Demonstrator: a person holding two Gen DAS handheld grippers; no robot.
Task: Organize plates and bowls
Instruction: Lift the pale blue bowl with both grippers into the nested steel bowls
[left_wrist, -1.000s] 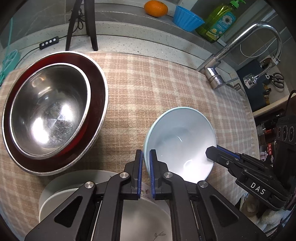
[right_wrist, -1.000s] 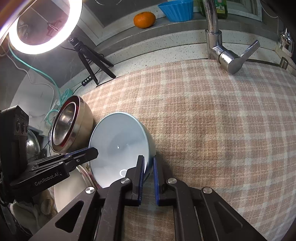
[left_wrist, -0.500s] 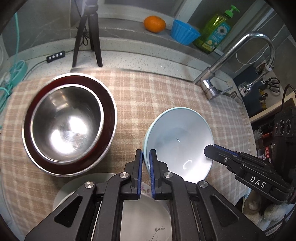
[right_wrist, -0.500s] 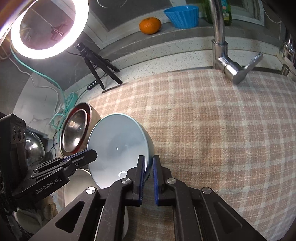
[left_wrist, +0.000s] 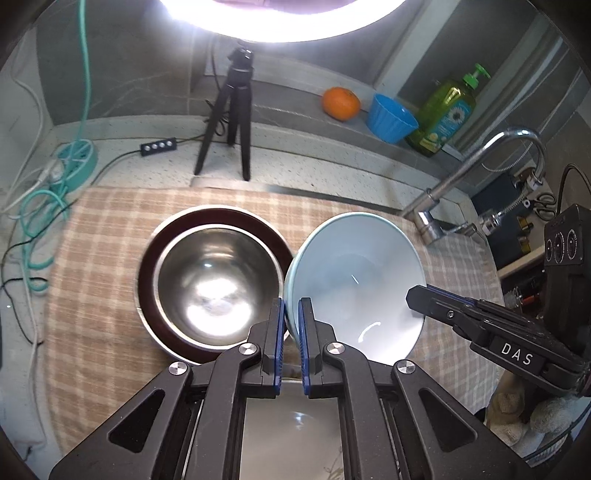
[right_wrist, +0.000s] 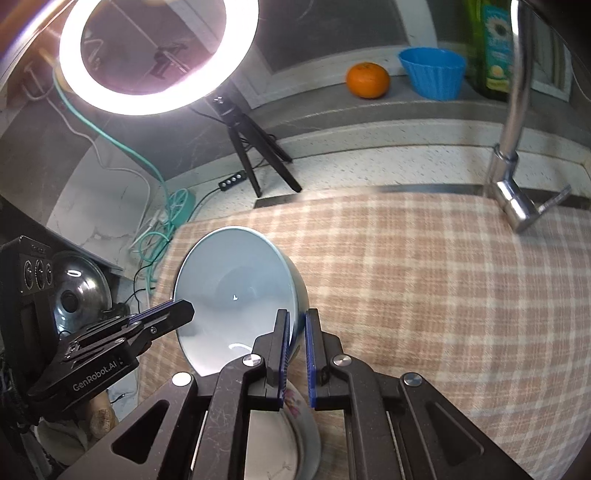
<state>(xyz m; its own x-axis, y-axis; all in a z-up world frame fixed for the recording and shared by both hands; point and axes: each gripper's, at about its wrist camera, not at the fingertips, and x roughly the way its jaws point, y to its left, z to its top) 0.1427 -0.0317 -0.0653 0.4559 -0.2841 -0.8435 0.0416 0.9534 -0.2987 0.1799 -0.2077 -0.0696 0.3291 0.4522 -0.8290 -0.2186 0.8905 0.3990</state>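
Note:
A pale blue bowl hangs tilted above the plaid cloth, held at two opposite rims. My left gripper is shut on its left rim. My right gripper is shut on the right rim, and its fingers show at the bowl's far side in the left wrist view. The same bowl fills the lower left of the right wrist view. A steel bowl sits nested in a dark red bowl just left of it. Under both grippers lies a white plate with a flower print.
A ring light on a black tripod stands behind the cloth. On the back ledge are an orange, a blue cup and a green soap bottle. A chrome faucet rises at the right, and teal cables lie at the left.
Both grippers have risen with the blue bowl still between them. The bowl now hangs closer to the steel bowl, and the ring light has come into the left wrist view.

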